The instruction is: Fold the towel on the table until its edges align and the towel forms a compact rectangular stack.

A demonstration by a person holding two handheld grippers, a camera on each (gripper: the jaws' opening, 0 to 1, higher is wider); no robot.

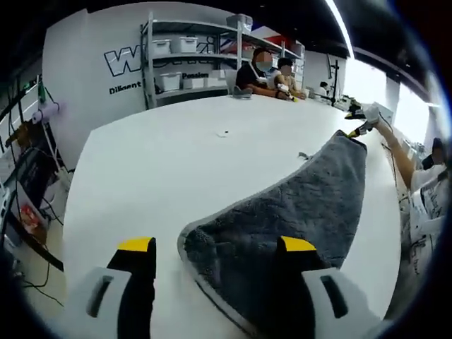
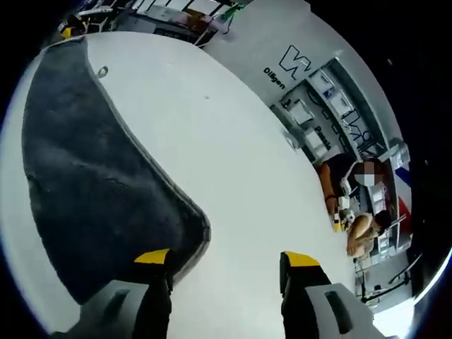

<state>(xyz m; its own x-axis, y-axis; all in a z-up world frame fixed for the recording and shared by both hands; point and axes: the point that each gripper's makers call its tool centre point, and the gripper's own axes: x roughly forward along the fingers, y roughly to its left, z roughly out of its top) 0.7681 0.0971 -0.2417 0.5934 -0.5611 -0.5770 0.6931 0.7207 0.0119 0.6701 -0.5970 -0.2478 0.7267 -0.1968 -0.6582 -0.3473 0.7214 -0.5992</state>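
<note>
A dark grey towel point(image 1: 289, 212) lies flat on the white table point(image 1: 155, 162), running from near me to the far right. My left gripper point(image 1: 217, 245) is open, its yellow-tipped jaws wide apart over the towel's near rounded corner, the right jaw above the cloth. At the far corner, a gloved hand holds the right gripper point(image 1: 357, 129). In the right gripper view the towel point(image 2: 92, 176) fills the left side. My right gripper point(image 2: 226, 258) stands open, its left jaw over the towel's near corner and bare table between the jaws. The left gripper point(image 2: 67, 32) shows at the towel's far end.
Metal shelving with white bins point(image 1: 187, 53) stands behind the table, and two people point(image 1: 268, 74) sit at its far end. A sleeved arm point(image 1: 402, 159) reaches in on the right. Cables and clutter point(image 1: 28, 176) lie beyond the table's left edge. A small speck point(image 1: 222, 133) is on the table.
</note>
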